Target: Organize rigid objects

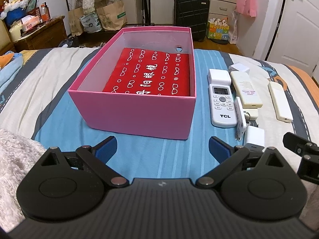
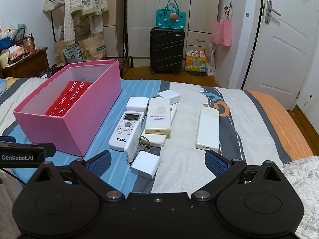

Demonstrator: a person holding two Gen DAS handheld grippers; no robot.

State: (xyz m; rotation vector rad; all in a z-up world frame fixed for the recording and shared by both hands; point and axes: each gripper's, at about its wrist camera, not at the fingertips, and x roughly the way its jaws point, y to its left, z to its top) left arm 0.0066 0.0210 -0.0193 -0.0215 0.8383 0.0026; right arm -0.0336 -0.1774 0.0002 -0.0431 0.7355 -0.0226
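On a striped bed, both tools, left and right, gape wide and empty; white charger lies nearest, best gripped squarely by its flat sides before lifting to pink box

Black grippers, blue ribbed pads

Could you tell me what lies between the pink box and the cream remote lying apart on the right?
In the right wrist view, a cluster sits between the pink box and the cream remote: the TCL remote, a yellowed remote, white chargers and keys.
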